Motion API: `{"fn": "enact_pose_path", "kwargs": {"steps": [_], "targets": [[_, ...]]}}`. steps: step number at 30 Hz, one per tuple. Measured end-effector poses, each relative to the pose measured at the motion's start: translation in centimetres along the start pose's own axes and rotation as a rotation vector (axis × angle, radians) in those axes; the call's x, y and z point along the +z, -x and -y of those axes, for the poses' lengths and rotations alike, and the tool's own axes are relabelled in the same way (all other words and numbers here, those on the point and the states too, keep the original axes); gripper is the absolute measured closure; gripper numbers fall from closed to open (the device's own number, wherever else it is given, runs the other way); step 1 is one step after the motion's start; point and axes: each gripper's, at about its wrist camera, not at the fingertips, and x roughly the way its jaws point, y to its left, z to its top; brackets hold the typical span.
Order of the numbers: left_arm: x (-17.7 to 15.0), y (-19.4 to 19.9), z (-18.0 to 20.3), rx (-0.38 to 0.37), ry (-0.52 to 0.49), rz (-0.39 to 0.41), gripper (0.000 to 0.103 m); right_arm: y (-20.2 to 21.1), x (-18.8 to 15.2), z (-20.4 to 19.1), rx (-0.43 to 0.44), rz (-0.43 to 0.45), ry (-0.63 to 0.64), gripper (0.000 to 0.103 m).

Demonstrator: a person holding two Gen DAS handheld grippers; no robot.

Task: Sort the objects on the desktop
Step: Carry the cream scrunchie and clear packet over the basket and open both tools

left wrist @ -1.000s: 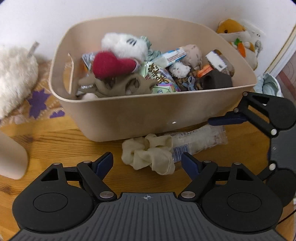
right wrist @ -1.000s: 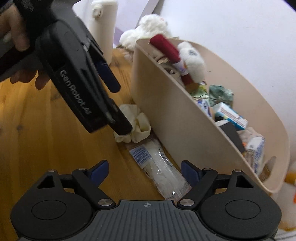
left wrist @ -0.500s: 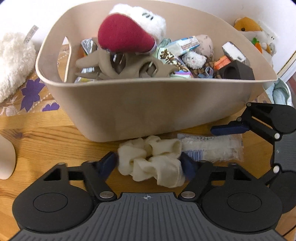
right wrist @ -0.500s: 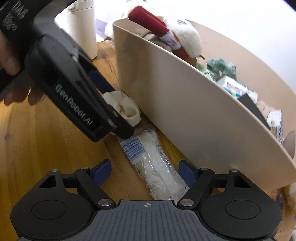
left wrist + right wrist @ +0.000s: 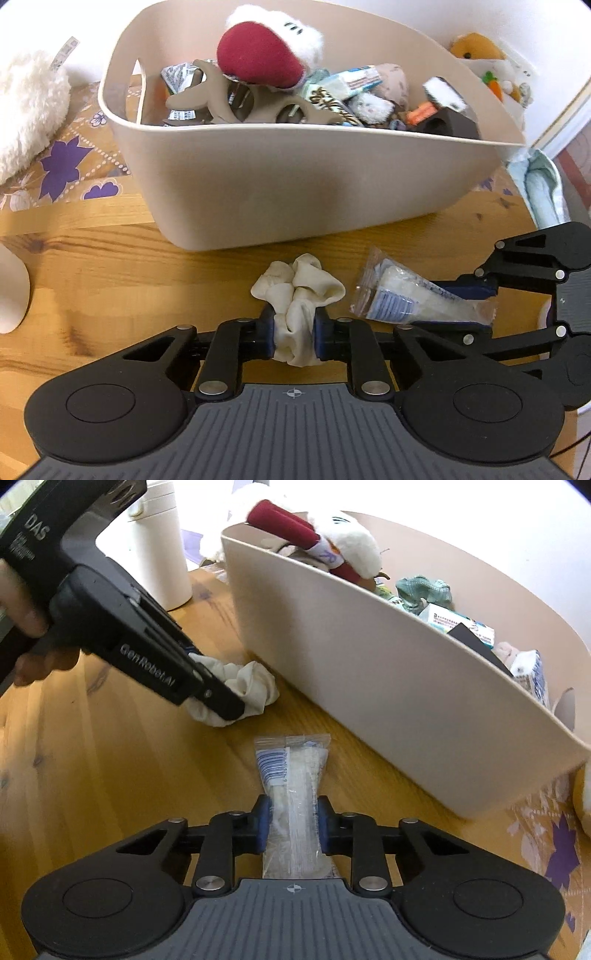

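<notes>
We've got both grippers down on the wooden bench (image 5: 110,266) rn. Left gripper (image 5: 294,334) is closing w/ the cream scrunchie (image 5: 299,291) pinched between its blue pads, the rest of the fabric bunched out in front. Right gripper (image 5: 292,821) is closing too, pads squeezing the clear plastic packet (image 5: 291,771) w/ the blue-striped label; the packet is lying flat on the bench, pointing away from the cam. Scrunchie and packet sit just beside each other, both right in front of the beige tub (image 5: 295,177), not touching it afaict. Tub is stuffed: a red & white plush (image 5: 266,55), a tan cutout piece, snack packs, a dark block etc. In the right wrist view a hand (image 5: 22,609) is holding the left gripper's handle, and a white canister (image 5: 162,546) stands behind it.
</notes>
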Motion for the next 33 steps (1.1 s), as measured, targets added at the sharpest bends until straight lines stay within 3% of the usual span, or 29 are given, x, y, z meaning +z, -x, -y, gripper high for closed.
{"fn": "enact_pose_path", "kwargs": {"steps": [6, 16, 21, 26, 33], "targets": [[-0.4, 2.6, 0.3, -0.038, -0.032, 0.025, 0.084, 3.2, -1.6, -1.7, -0.013, 0.016, -0.006, 0.080], [1.1, 9.2, 1.5, -0.091, -0.140, 0.126, 0.084, 12.0, -1.7, -2.9, -0.105, 0.200, -0.014, 0.080], [3.4, 12.2, 1.7, -0.090, -0.137, 0.195, 0.084, 14.3, 2.5, 2.5, -0.158, 0.289, -0.054, 0.080], [6.3, 13.3, 2.3, -0.047, -0.145, 0.277, 0.084, 15.6, 4.7, 5.4, -0.235, 0.387, -0.157, 0.079], [10.6, 11.4, 4.2, 0.006, -0.068, 0.316, 0.084, 12.4, 7.6, 10.5, -0.263, 0.481, -0.422, 0.079]]}}
